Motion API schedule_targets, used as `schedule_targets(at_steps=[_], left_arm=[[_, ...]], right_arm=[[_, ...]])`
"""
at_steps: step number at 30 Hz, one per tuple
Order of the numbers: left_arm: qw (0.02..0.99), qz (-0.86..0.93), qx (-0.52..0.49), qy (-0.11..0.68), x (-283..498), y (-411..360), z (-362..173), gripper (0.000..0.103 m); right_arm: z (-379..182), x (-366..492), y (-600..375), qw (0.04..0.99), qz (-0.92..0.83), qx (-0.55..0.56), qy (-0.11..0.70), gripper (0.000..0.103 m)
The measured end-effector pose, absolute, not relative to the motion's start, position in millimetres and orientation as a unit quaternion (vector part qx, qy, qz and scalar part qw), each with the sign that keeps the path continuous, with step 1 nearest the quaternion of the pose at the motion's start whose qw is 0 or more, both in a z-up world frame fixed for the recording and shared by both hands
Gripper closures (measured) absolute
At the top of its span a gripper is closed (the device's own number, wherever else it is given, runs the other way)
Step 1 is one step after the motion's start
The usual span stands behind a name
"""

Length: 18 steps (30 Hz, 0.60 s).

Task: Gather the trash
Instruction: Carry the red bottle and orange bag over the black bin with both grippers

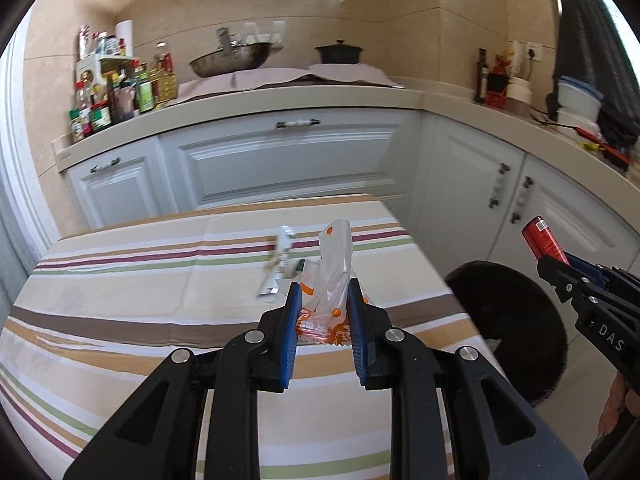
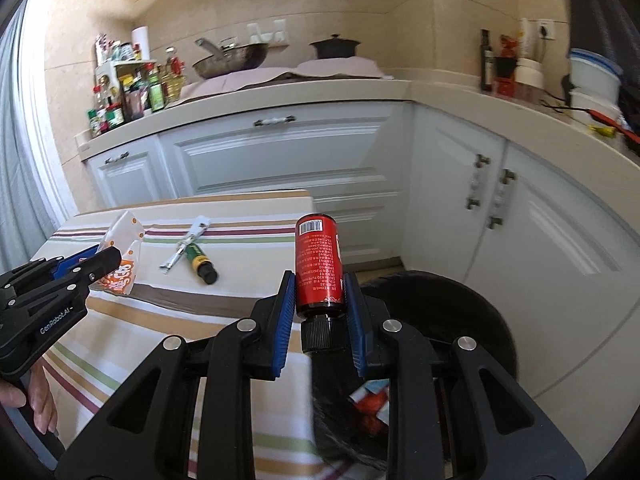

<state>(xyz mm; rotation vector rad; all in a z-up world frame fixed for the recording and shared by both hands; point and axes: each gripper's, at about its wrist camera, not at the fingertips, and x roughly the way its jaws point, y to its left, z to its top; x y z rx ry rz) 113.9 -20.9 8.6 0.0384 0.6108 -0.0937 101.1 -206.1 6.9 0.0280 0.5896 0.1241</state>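
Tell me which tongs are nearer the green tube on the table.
Left. The left tongs, shut on the orange wrapper, sit just beside the green tube; the right tongs hold the red bottle toward the bin.

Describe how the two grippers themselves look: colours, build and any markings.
Both the left gripper and right gripper are black angular linkages with silver pivot pins and ribbed blue finger pads. White lettering marks their sides. No cables show; bare fingers show at the frame edges.

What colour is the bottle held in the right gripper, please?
The bottle is red with a black cap, clearest in the right wrist view.
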Motion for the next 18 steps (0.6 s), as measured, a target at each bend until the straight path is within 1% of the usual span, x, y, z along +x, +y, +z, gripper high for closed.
schedule_targets(at_steps=[18], left_arm=[[0.950, -0.140, 0.052, 0.275, 91, -113, 17, 0.079]], right_arm=[[15, 48, -289, 0.964, -0.034, 0.040, 0.261, 0.079]])
